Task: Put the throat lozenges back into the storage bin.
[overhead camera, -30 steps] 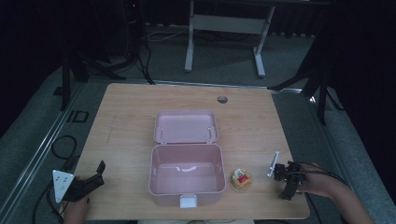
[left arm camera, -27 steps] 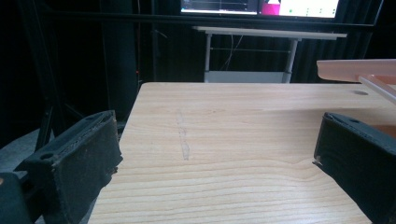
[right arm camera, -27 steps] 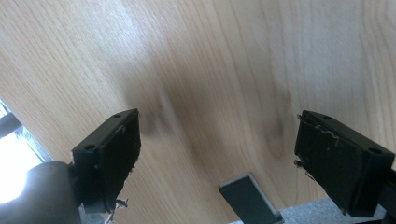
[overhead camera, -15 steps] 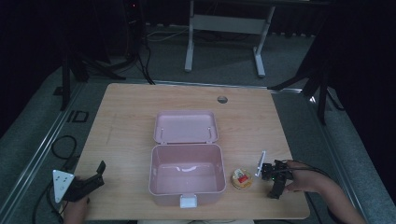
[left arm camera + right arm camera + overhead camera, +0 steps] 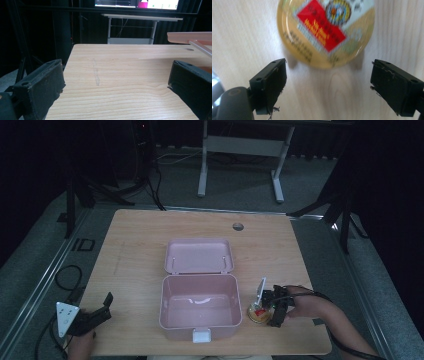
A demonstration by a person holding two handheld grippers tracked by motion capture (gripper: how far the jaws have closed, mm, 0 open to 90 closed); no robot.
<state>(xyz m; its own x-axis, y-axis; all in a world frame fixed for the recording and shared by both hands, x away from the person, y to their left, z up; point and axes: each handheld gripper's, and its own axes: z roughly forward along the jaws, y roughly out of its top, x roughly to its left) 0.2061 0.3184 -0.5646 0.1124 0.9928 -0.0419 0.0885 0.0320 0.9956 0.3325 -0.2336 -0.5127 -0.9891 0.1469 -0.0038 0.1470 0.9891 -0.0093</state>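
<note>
Round tin (image 5: 258, 312) on wooden table (image 5: 140, 245), dark room, right gripper (image 5: 274, 309) spread beside it

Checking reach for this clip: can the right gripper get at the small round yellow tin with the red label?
Probably yes. The right gripper hangs open just above the small round yellow tin with the red label, with only bare wooden table between its jaws.

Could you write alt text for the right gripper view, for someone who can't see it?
A round yellow tin with a red label lies on a pale wooden table, seen from close above. The right gripper has its two black jaws wide open just short of it, touching nothing.
</note>
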